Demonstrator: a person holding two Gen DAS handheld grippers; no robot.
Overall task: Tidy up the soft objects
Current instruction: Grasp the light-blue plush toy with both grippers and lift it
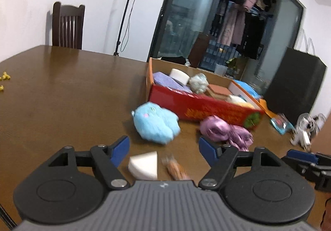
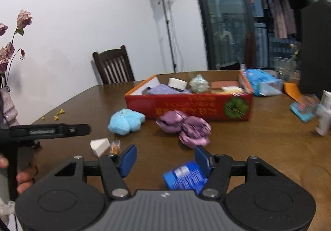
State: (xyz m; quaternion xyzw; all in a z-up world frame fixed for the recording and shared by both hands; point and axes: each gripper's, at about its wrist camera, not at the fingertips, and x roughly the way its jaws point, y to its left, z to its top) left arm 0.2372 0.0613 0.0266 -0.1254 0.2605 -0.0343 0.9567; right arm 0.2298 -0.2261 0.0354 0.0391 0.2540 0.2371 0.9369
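So the red box [image 2: 188, 105] sits toward the far side of the desk [image 2: 258, 144], already loaded with soft stuff: a purple cloth [image 2: 163, 88], a white sponge block [image 2: 176, 83], a mesh puff [image 2: 199, 83]. My read is it's the collection bin, and everything loose in front of it is waiting its turn.

Still out on the desk: the blue plush [image 1: 155, 123] and purple ribbon bundle [image 1: 226, 130] right in front of the box wall, plus a white wedge sponge [image 1: 143, 166] and a small orange packet [image 1: 175, 169] closer in.

Left tool [image 1: 164, 149]: spread wide, nothing gripped. The wedge and packet sit low between its fingers around 6 o'clock, the plush at 12. Probably lining up on the wedge or the plush; can't say which.

Right tool [image 2: 165, 158]: about half spread, empty. A blue pack [image 2: 185, 176] lies on the desk at its 5 o'clock, right by the right finger, though blur hides whether they touch. The ribbon is at its 12–1 o'clock.
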